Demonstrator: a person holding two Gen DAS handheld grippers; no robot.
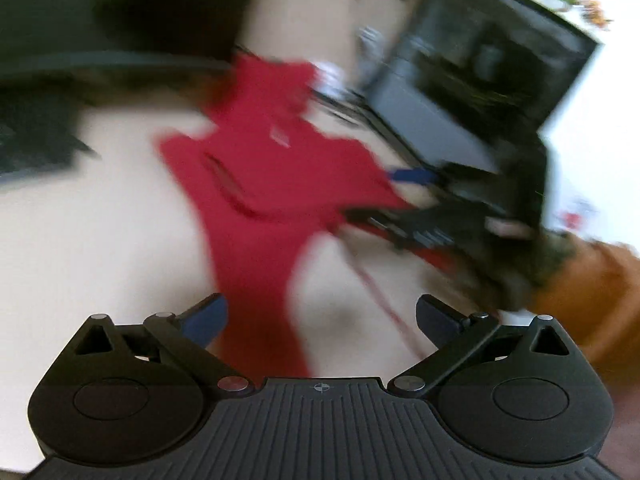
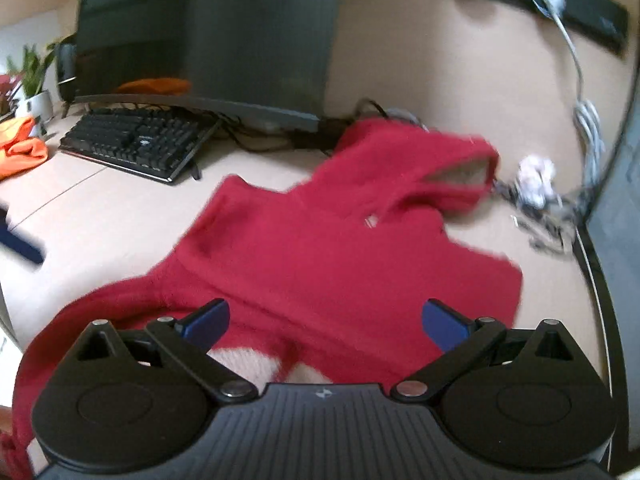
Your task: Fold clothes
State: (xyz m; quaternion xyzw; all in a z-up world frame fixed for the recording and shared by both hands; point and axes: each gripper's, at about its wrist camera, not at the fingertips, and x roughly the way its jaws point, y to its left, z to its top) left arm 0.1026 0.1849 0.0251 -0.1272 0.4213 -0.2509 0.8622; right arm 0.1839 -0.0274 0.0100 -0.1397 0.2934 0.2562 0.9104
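Right hand-held gripper [image 2: 325, 322]: fingers apart, holding nothing, above my red hoodie's lower body.
Left hand-held gripper [image 1: 322, 320]: fingers apart, empty, over one sleeve.
Red hoodie [image 2: 340, 248]: spread on the surface [image 2: 120, 208], hood toward the monitor [image 2: 208, 28].
Handling, as I judge it: soft, fuzzy, limp, light; drapes when lifted.
Grip points: sleeve cuff, hem, shoulder seam.

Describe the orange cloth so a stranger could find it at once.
Start at the big dark monitor at the back of the desk, then drop to the black keyboard before it. Left of the keyboard lies the orange cloth, crumpled and far smaller than the red hoodie spread mid-desk.
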